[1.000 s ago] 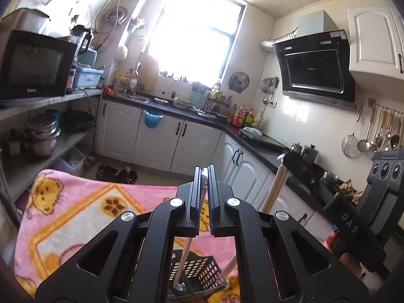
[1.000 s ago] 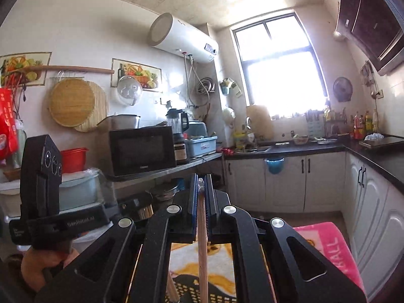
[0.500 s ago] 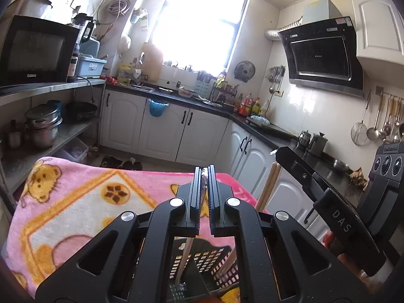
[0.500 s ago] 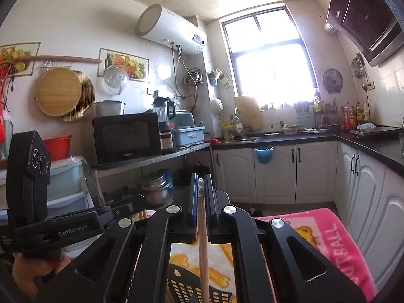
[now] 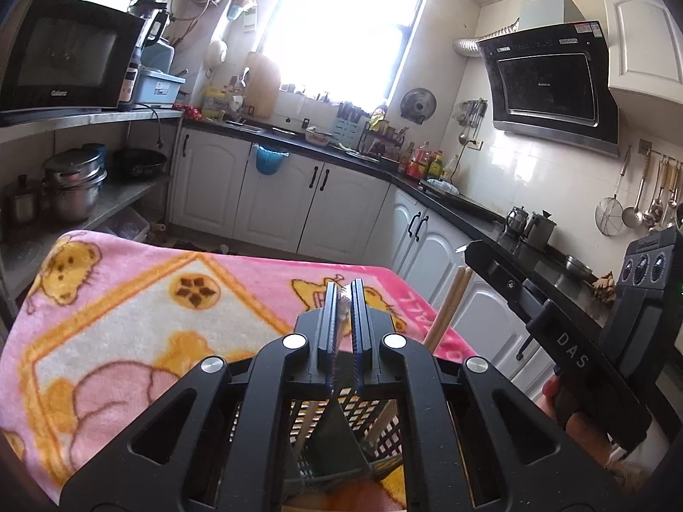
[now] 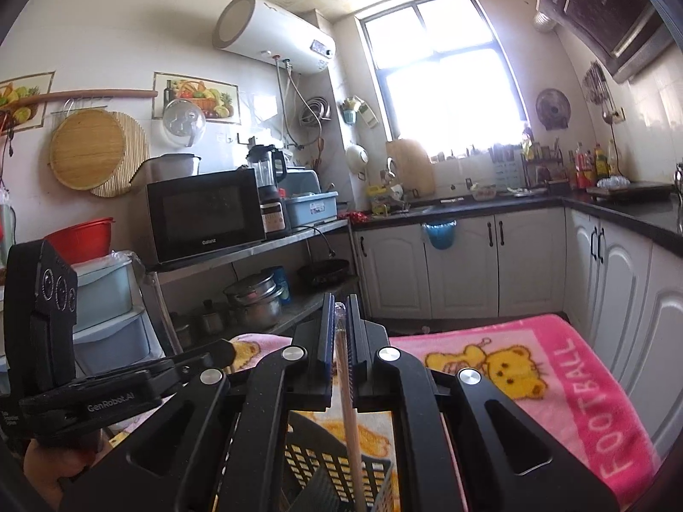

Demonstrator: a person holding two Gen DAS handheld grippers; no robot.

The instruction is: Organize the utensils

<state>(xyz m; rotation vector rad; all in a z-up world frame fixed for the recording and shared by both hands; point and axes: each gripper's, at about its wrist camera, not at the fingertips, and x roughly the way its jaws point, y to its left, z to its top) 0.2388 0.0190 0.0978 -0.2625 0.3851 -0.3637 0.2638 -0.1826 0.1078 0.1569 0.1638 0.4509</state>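
The left hand-held gripper has its jaws drawn narrow around a thin utensil handle, whose lower part runs down into the black slotted basket directly below. What kind of utensil it is cannot be told, since its working end is hidden inside the basket.

The right hand-held gripper is likewise clamped narrow on wooden chopsticks, which stand nearly upright with their lower ends inside the same basket. In the left wrist view these chopsticks show as a pale pair rising just to the right of the basket, tilted slightly, gripped by the right hand-held gripper's black body.

The basket sits on a pink blanket printed with yellow bears, which covers the tabletop. Beyond the basket stand white kitchen cabinets under a dark counter, with a bright window above them. To the left of the basket, on a shelf, rests a black microwave; steel pots sit on the shelf below it.
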